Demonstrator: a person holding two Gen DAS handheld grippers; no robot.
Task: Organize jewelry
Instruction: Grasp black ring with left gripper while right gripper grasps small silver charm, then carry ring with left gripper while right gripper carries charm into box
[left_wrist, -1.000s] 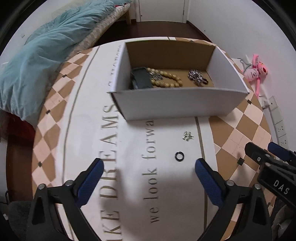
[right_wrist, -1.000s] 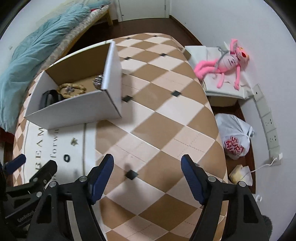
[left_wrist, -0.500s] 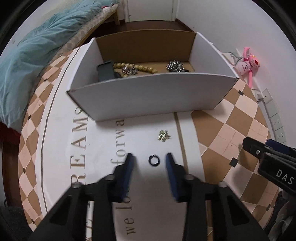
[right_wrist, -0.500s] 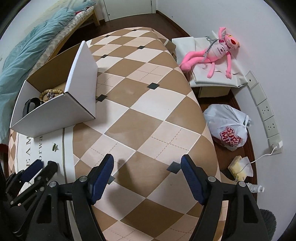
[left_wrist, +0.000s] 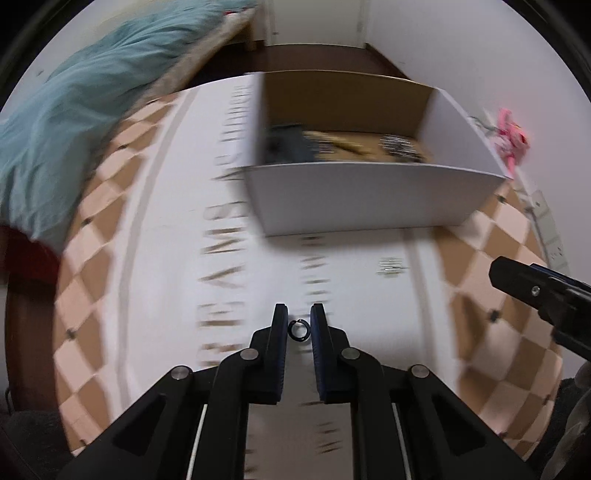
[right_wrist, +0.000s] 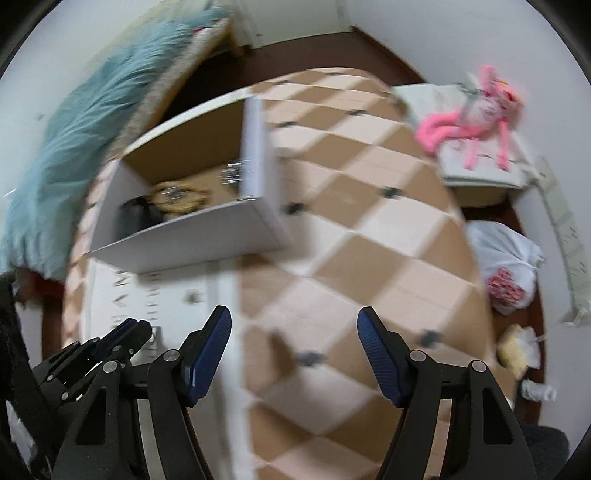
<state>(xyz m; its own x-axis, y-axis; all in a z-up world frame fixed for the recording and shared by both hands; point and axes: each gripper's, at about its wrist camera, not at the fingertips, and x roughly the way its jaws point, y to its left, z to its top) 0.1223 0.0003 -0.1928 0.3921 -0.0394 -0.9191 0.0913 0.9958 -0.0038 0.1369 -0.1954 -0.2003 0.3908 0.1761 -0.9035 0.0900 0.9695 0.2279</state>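
Observation:
My left gripper (left_wrist: 299, 328) is shut on a small black ring (left_wrist: 298, 329), pinched between its blue pads above the white printed tablecloth. A small gold charm (left_wrist: 391, 266) lies on the cloth to the right, in front of the open white box (left_wrist: 369, 199), which holds a dark item, wooden beads and silver jewelry. My right gripper (right_wrist: 293, 345) is open and empty over the checkered cloth. The box (right_wrist: 192, 236) and the left gripper (right_wrist: 110, 343) show at the left of the right wrist view. Both views are motion-blurred.
A bed with a teal blanket (left_wrist: 74, 122) is at the back left. A pink plush toy (right_wrist: 476, 110) lies on a folded cloth, and a white plastic bag (right_wrist: 506, 266) sits on the floor to the right. Wall sockets (left_wrist: 550, 229) are on the right.
My left gripper has closed from wide open onto the black ring and holds it. Both views have shifted, and the right gripper stays open.

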